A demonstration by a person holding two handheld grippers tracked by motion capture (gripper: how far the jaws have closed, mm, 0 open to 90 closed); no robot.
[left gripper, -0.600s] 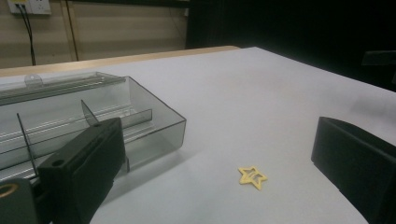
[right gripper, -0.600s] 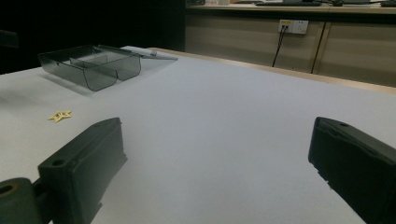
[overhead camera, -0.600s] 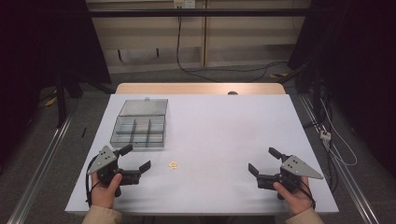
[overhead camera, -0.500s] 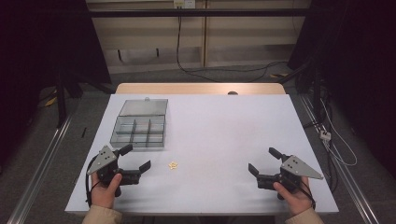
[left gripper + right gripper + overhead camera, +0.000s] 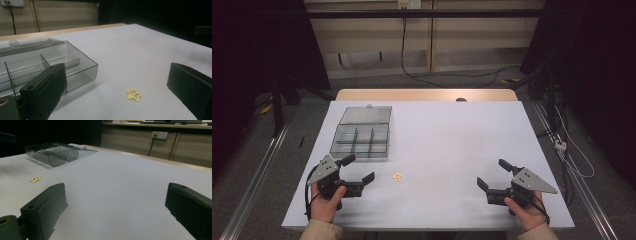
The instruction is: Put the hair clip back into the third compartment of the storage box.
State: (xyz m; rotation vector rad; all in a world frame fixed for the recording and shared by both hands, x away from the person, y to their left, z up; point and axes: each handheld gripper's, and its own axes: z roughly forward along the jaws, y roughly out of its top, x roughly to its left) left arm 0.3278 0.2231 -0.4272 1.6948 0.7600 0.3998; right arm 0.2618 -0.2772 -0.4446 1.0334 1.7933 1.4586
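A small yellow star (image 5: 397,176) (image 5: 134,95) (image 5: 35,179) lies flat on the white table (image 5: 447,145), a little in front of a clear divided plastic box (image 5: 362,135) (image 5: 37,65) (image 5: 51,152) whose lid is folded back. My left gripper (image 5: 359,169) rests low at the table's near left, jaws wide apart and empty, with the star just to its right. At the near right corner my right gripper (image 5: 493,172) is held the same way, open with nothing between its jaws.
The box's compartments look empty. A wooden strip (image 5: 427,95) runs along the table's far edge. Cables (image 5: 452,75) lie on the floor beyond, and metal rails (image 5: 257,170) flank the table.
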